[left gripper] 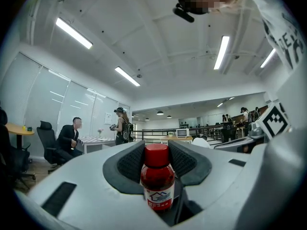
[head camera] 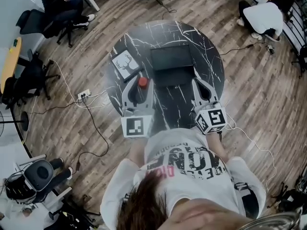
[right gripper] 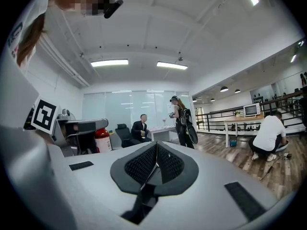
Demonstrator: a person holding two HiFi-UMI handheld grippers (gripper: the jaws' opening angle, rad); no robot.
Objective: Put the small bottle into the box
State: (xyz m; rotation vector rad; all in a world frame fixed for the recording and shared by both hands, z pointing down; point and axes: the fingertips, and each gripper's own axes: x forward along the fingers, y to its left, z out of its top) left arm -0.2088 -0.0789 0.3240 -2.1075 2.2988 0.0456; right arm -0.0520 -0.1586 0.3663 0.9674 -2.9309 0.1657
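Note:
The small bottle [head camera: 142, 83] has dark red contents, a red cap and a white label. It stands upright between the jaws of my left gripper [head camera: 139, 79], which is shut on it above the left part of the round table. In the left gripper view the bottle [left gripper: 157, 177] fills the gap between the black pads [left gripper: 130, 164]. The black box [head camera: 153, 59] lies open at the table's middle, just beyond and to the right of the bottle. My right gripper [head camera: 197, 82] hovers at the box's right side, its pads [right gripper: 144, 164] closed together on nothing.
A framed deer picture [head camera: 125, 64] lies on the black marble table [head camera: 211, 56], left of the box. Cables and a power strip [head camera: 84, 95] run over the wooden floor. Office chairs and seated people are at the far left, and another person crouches at the far right.

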